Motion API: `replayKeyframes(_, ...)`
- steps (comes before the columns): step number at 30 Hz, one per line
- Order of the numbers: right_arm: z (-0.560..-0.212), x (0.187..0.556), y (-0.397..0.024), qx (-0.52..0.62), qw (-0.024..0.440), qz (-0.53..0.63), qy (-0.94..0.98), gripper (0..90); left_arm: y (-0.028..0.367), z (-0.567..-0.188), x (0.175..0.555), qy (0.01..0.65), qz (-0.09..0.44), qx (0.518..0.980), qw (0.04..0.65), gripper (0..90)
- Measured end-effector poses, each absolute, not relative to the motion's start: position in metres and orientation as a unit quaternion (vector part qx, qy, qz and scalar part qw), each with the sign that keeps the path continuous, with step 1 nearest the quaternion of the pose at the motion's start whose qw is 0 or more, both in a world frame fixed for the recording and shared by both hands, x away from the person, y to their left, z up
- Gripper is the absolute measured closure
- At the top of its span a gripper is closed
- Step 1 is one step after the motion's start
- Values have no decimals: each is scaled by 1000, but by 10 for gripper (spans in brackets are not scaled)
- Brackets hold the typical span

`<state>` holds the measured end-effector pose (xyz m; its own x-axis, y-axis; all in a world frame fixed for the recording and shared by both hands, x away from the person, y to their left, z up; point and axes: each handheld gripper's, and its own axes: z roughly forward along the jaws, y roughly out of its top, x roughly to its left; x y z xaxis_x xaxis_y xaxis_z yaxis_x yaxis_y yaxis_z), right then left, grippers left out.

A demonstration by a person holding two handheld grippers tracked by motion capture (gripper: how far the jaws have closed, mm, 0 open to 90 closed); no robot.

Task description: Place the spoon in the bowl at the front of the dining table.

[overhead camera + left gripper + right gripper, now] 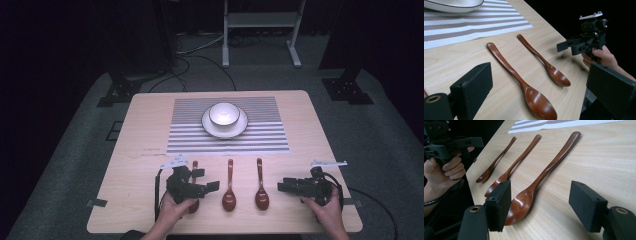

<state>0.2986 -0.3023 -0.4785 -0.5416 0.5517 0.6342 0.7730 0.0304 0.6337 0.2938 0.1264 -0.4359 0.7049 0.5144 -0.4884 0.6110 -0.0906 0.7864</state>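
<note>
Three brown wooden spoons lie side by side near the table's front edge: the left spoon (194, 167), the middle spoon (229, 192) and the right spoon (261, 190). My left gripper (206, 179) hovers over the left spoon's bowl end, points right and is open. In the left gripper view its jaws (541, 85) stand wide, with the middle spoon (521, 82) and right spoon (544, 62) on the table beyond. My right gripper (282, 184) sits right of the right spoon, points left and is open. Its jaws (542, 200) frame the right spoon's bowl (524, 202) without touching it.
A white bowl (223, 114) sits on a white plate (241, 128) on a striped placemat (270, 137) at the table's far middle. The wooden table (310, 135) ends close behind both hands. Cables and stand legs lie on the floor beyond the far edge.
</note>
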Motion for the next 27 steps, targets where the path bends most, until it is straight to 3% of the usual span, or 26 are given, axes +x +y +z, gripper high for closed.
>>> replayKeyframes(27,-477,299,-299,-464,103,-516,-712,328,92,-444,281,345,-74,768,534,56)
